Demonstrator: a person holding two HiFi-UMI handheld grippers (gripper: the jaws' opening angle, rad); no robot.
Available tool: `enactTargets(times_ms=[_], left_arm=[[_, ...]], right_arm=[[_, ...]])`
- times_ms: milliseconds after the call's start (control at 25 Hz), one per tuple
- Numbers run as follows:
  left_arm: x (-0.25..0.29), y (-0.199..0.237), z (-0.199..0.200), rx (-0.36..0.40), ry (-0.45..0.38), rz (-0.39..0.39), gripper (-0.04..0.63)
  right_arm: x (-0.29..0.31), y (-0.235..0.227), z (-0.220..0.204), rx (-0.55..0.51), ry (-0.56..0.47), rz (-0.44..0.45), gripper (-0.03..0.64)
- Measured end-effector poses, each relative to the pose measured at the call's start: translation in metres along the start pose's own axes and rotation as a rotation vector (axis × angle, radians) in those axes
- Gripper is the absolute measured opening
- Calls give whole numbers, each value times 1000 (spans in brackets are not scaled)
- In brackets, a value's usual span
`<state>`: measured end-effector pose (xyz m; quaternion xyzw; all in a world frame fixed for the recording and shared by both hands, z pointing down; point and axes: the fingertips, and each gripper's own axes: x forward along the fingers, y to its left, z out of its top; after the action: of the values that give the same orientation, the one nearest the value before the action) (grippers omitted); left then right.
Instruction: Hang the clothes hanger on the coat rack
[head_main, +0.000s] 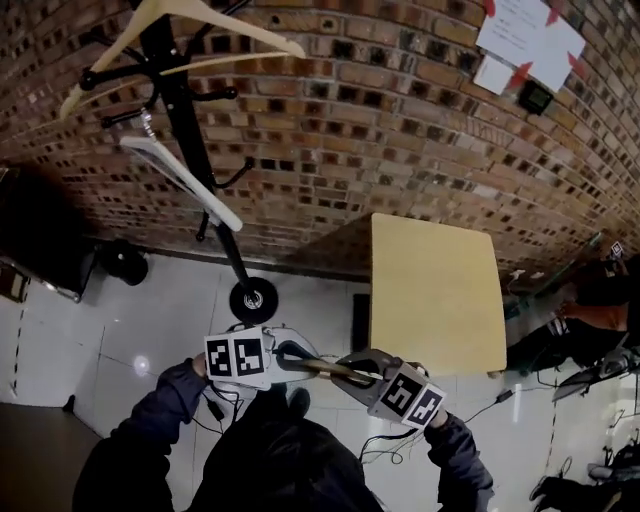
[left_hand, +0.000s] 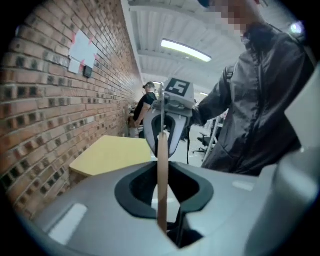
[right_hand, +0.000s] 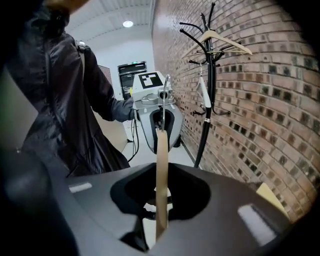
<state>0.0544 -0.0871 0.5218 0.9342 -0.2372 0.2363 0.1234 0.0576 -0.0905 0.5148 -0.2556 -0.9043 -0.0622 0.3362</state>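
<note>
A wooden clothes hanger (head_main: 320, 368) hangs level between my two grippers, low in the head view, in front of the person's body. My left gripper (head_main: 290, 358) is shut on one arm of it, and my right gripper (head_main: 355, 372) is shut on the other arm. In the left gripper view the wooden arm (left_hand: 162, 175) runs straight out of the jaws toward the right gripper (left_hand: 167, 125). The right gripper view shows the other arm (right_hand: 161, 175) and the metal hook (right_hand: 165, 85). The black coat rack (head_main: 185, 130) stands against the brick wall, up and to the left.
The rack (right_hand: 210, 90) carries a wooden hanger (head_main: 180, 35) on top and a white hanger (head_main: 180, 170) lower down. A yellow table (head_main: 435, 290) stands by the wall at the right. The rack's round base (head_main: 253, 298) sits on the tiled floor. A person stands far off (left_hand: 145, 107).
</note>
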Motion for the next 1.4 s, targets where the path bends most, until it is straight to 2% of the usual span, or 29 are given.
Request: enactTargets(times_ms=[160, 280, 480, 600, 760, 1040, 1200, 1400], left_arm=[[-44, -17, -8, -22, -41, 246, 67], [-95, -34, -17, -63, -100, 399, 106], [-198, -54, -30, -142, -214, 719, 106], [-242, -65, -34, -168, -279, 847, 106], [-272, -79, -40, -152, -293, 885, 106], [-329, -94, -32, -21, -251, 824, 106], [-374, -94, -8, 95, -213, 810, 106], [-429, -88, 36, 192, -260, 816, 106]], right_arm=[[20, 16, 37, -121, -7, 120, 61], [34, 29, 67, -166, -9, 171, 61], [48, 18, 107, -152, -18, 237, 61], [49, 5, 135, -110, -45, 234, 61], [57, 2, 171, -62, -68, 219, 61], [79, 17, 243, 0, -133, 163, 61], [82, 16, 296, 26, -180, 134, 61], [59, 2, 364, 17, -211, 62, 61]])
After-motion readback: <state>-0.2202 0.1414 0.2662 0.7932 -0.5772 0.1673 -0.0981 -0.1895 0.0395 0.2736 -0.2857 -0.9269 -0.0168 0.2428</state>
